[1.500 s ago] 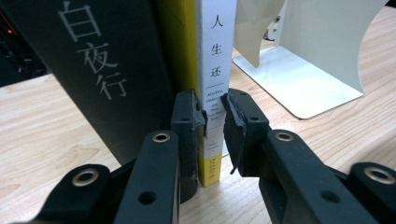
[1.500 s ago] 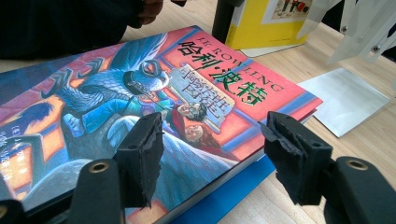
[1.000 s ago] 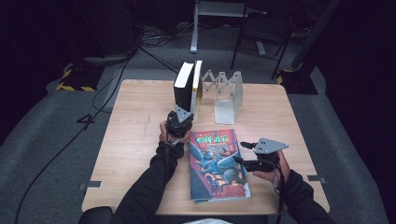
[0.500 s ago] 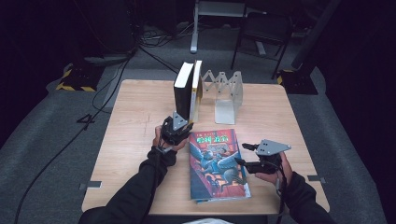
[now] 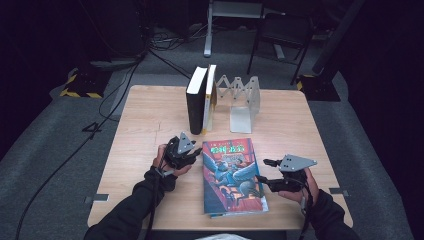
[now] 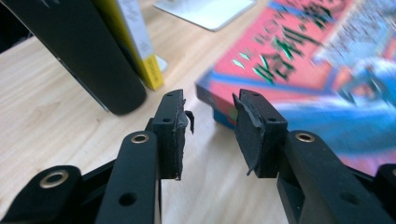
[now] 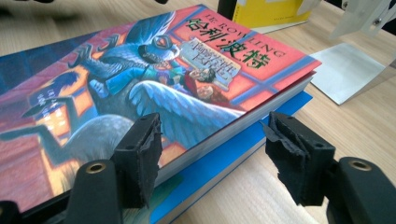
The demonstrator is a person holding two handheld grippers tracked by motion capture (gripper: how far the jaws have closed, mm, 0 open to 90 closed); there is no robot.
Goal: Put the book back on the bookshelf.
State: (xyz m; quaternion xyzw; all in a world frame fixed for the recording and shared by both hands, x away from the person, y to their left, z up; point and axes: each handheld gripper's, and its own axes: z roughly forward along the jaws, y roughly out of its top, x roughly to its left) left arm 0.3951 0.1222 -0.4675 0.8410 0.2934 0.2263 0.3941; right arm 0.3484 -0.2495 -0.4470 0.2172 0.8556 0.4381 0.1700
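A light wooden table [image 5: 150, 120] stands on grey carpet [image 5: 60, 150] in a dark room.

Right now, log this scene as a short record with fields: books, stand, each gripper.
flat books: red-covered book lying on a blue book, near table front edge
upright books: black book and yellow book, side by side
stand: white folding rack, right of the upright books
left gripper: open, at the red book's left far corner
right gripper: open, fingers either side of the stack's right edge

table [image 5: 150, 120] | flat book stack [image 5: 231, 175] | upright books [image 5: 200, 100] | bookend [image 5: 243, 102]
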